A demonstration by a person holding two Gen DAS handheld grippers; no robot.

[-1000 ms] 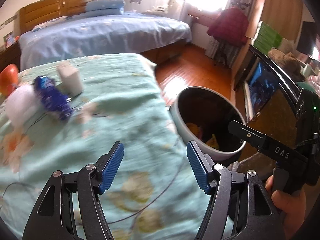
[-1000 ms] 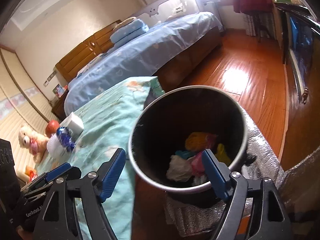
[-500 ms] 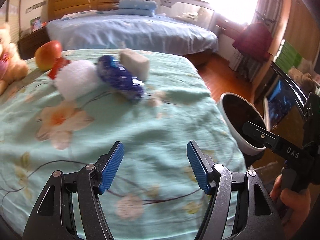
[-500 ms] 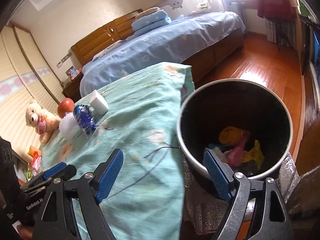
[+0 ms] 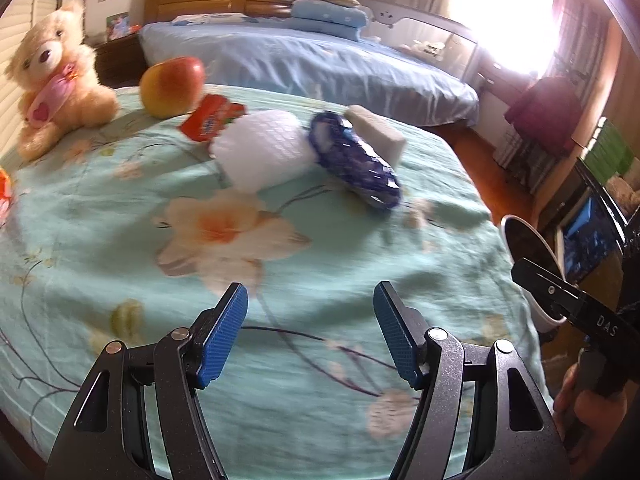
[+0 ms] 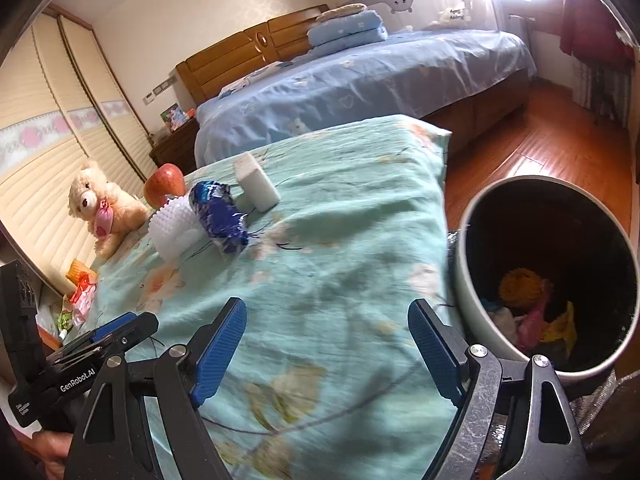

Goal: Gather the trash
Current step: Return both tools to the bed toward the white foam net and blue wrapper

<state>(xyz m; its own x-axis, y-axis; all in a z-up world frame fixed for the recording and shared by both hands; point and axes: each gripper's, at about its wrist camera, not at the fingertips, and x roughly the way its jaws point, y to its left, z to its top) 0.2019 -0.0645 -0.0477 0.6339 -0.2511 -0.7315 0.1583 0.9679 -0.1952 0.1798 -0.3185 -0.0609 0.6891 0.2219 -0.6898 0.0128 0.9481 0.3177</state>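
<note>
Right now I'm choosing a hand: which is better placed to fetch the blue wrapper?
Left, probably. The left gripper faces the blue wrapper almost head-on, jaws open and empty. The right gripper sits nearer the bin, wrapper off to its side.

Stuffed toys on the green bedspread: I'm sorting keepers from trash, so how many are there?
1. A cream teddy bear sits at the far left edge of the bedspread, beside the apple. Others may lie outside both views.
</note>
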